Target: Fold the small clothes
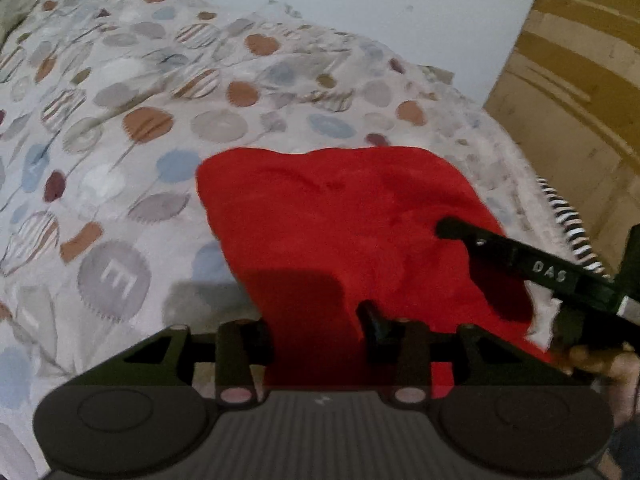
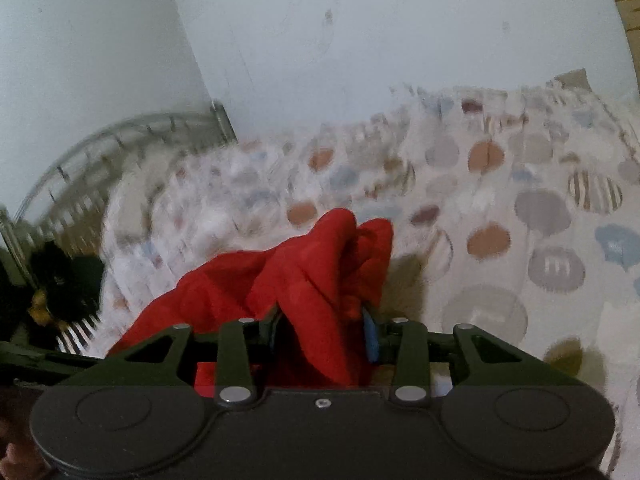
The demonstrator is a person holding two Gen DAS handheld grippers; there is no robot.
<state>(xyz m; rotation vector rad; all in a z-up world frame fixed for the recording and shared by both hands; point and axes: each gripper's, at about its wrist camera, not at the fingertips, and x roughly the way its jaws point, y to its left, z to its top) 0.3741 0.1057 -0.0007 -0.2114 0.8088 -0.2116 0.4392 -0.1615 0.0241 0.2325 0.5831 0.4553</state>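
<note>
A red cloth point(image 1: 340, 220) lies spread on a bed with a patterned bedspread point(image 1: 120, 120). Its near end runs flat under and between the fingers of my left gripper point(image 1: 316, 324), which stands open just above it and casts a shadow on it. From the right, a finger of my right gripper point(image 1: 444, 230) reaches over the cloth's right side. In the right wrist view my right gripper point(image 2: 322, 316) is shut on a bunched fold of the red cloth point(image 2: 320, 264), which sticks up past the fingertips. A blue pad point(image 2: 371, 340) shows on its right finger.
The bed's right edge point(image 1: 532, 184) drops toward a yellowish wall. A black-and-white striped fabric point(image 1: 572, 228) hangs at that edge. A pale wall runs behind the bed. A metal bed frame point(image 2: 120, 136) and a dark object point(image 2: 64, 280) are left in the right wrist view. A hand point(image 1: 592, 360) holds the right gripper.
</note>
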